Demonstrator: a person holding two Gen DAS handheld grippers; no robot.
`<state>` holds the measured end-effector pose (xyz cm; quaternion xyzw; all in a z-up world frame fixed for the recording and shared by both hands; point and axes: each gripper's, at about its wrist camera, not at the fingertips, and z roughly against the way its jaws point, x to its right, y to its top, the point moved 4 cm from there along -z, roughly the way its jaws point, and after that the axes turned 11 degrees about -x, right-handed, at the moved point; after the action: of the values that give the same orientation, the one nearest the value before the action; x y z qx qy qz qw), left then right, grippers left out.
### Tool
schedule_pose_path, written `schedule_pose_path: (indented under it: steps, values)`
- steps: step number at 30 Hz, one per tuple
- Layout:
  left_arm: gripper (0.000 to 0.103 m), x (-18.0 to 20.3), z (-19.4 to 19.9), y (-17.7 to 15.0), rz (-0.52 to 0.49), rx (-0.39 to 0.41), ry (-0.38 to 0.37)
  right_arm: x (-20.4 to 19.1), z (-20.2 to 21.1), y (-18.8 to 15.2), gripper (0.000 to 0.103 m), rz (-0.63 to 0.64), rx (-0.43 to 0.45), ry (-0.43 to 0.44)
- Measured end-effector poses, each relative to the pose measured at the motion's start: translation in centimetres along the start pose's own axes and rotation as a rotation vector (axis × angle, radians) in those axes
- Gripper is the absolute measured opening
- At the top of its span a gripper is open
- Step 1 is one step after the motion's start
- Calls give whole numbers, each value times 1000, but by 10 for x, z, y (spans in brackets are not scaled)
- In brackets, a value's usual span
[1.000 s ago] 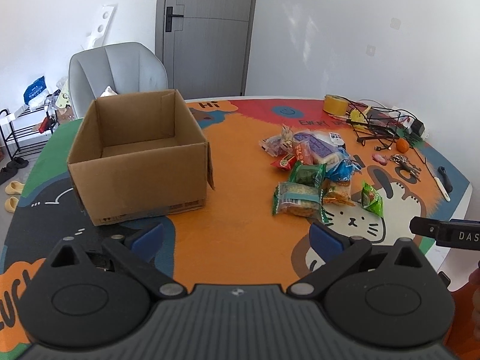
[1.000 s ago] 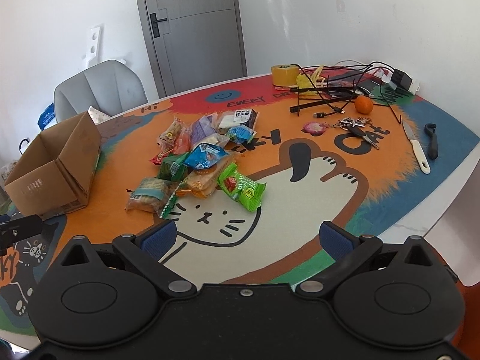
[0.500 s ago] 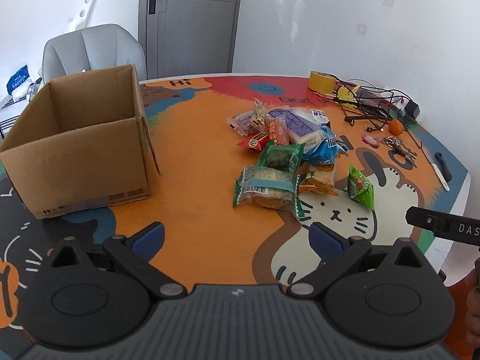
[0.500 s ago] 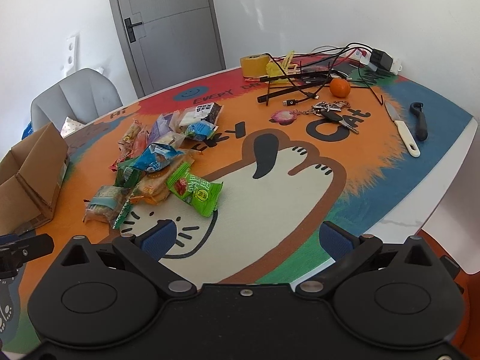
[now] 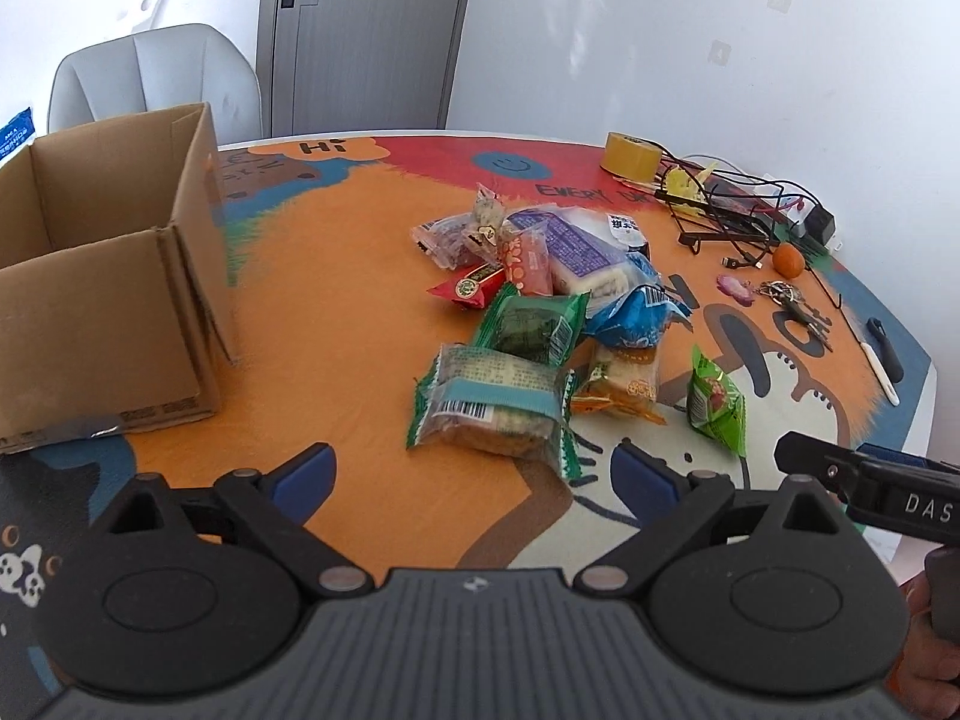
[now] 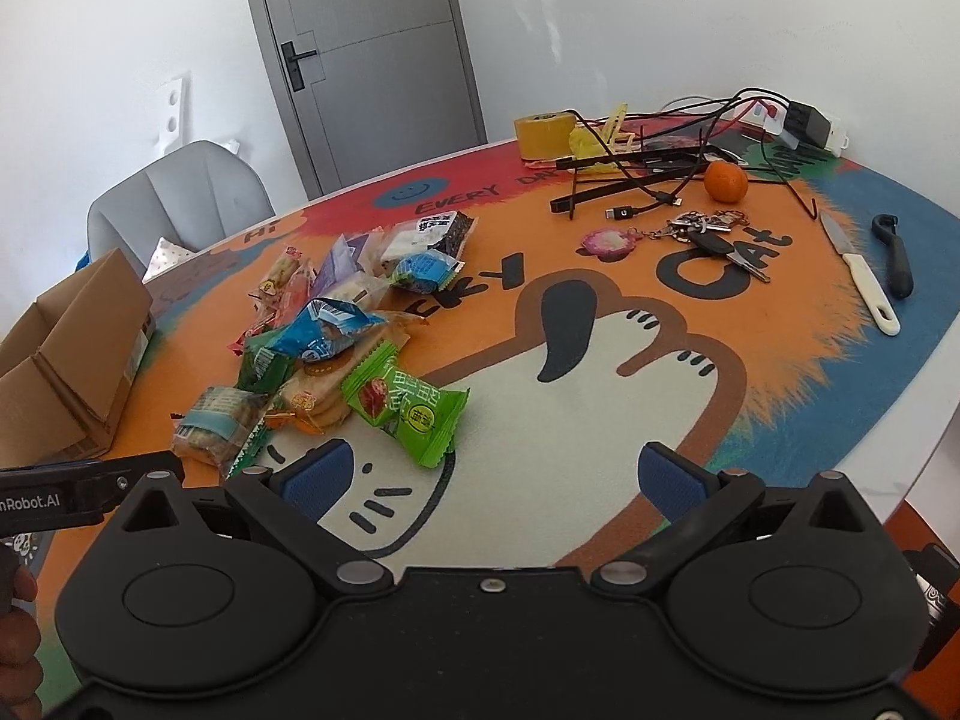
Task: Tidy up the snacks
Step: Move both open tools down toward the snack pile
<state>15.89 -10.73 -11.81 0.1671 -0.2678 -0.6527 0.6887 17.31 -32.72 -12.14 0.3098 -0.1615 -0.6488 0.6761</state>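
Cardboard box cut off by left edge in left wrist view; floor of its interior hidden behind near wall. Lower packets of snack pile covered by upper ones; print on wrappers too small to read. Right gripper enters only partly at right edge, lettering truncated.

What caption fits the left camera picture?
Open left gripper faces a snack pile beside a cardboard box.

Count: 1 cardboard box, 1 tape roll, 1 orange, 1 knife, 1 chair, roughly 10 snack packets piled, exact number unclear.
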Motion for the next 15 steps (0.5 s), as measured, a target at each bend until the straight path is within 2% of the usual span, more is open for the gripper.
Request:
schedule_pose_path:
  steps: [6, 15]
  values:
    - [96, 4, -19, 11, 9, -6, 19, -5, -13, 6, 102, 14, -4, 15]
    - [88, 8, -40, 19, 15, -9, 41, -10, -33, 14, 93, 25, -25, 29]
